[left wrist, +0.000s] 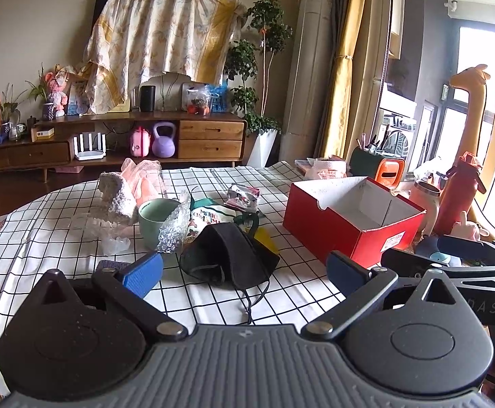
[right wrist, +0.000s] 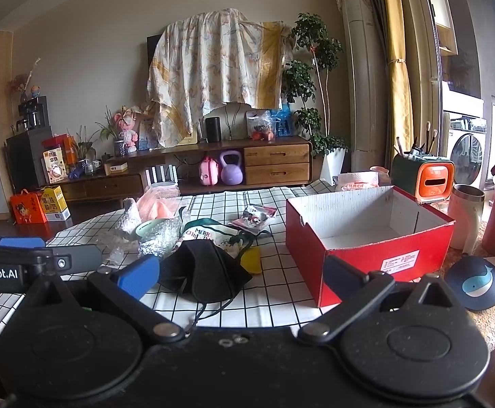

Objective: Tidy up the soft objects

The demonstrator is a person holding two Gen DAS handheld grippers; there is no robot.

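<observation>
Jaws of both the left gripper (left wrist: 244, 272) and right gripper (right wrist: 244, 273) stood spread wide and empty. The black face mask (left wrist: 228, 258) lay near the tablecloth's (left wrist: 281, 292) near edge, directly ahead of both, its length crosswise; the red box (left wrist: 356, 224) stood open to its right.

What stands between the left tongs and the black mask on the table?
Nothing visible. The mask lies on bare checked cloth just ahead of the open left tongs. The cup and bubble wrap stand beyond it, to the left.
</observation>
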